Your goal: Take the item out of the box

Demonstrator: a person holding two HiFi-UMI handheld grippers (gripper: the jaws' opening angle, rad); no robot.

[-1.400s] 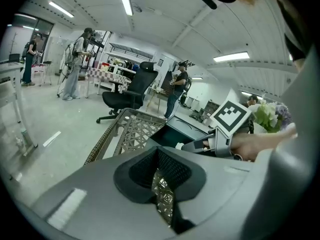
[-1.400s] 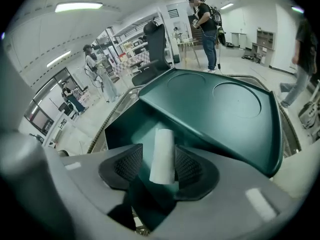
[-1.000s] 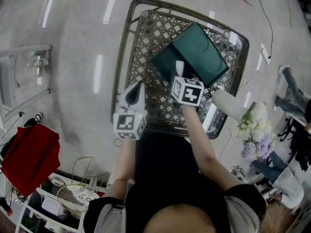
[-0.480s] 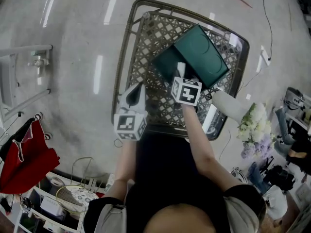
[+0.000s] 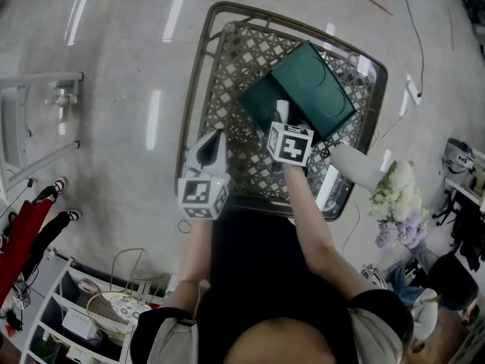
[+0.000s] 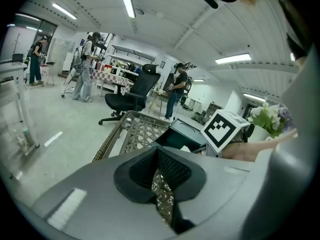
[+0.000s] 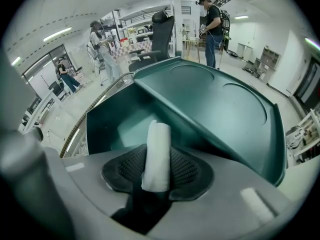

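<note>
Right gripper view: the right gripper (image 7: 156,176) has just been clamping down on the white roll (image 7: 158,141) standing inside the green box (image 7: 112,129), so I'd lift straight up, clear of the lid (image 7: 225,109); the left gripper (image 6: 157,170) sits closed, empty.

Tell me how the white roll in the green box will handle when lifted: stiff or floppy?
Probably light and soft: the white roll looks like wound cloth or paper, so it may squash. The right tongs have just been closing, roll between them, held near one end, so the free end could sag. Set down loose, it would likely roll.
</note>
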